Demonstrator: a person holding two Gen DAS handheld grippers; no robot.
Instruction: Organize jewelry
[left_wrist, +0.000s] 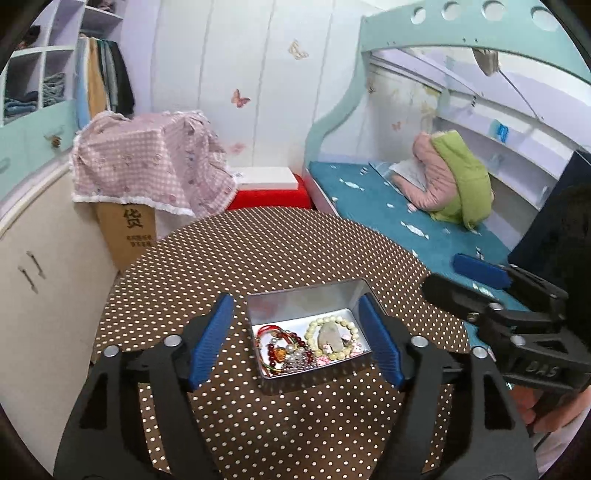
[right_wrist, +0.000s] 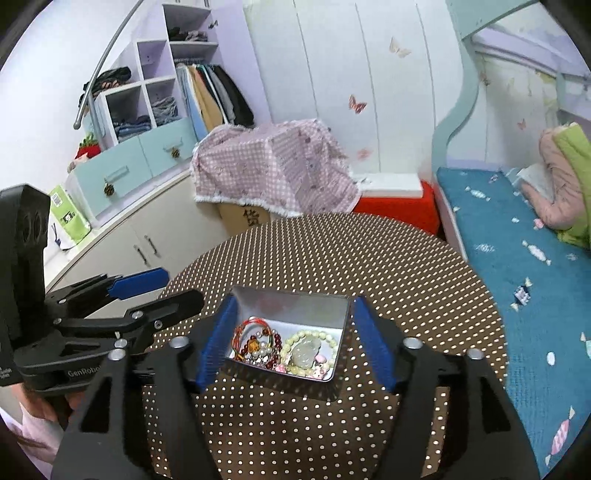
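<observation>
Tin (left_wrist: 306, 295) sits mid-counter (left_wrist: 258, 243), open, jewelry heaped in its near half: red bead strings (left_wrist: 282, 341) left, pale bracelet (left_wrist: 332, 338) right. Your left claw (left_wrist: 295, 339) hangs over it, jaws apart, nothing between the pads; tin lies straight ahead and below. Your right claw (right_wrist: 291, 343) likewise, jaws apart, empty. Tin's long axis runs roughly left-right, across both claws. Neither hand looks clearly nearer. Judgement: red strings favour your left hand, bracelet your right. The next reach goes straight down into the tin.
</observation>
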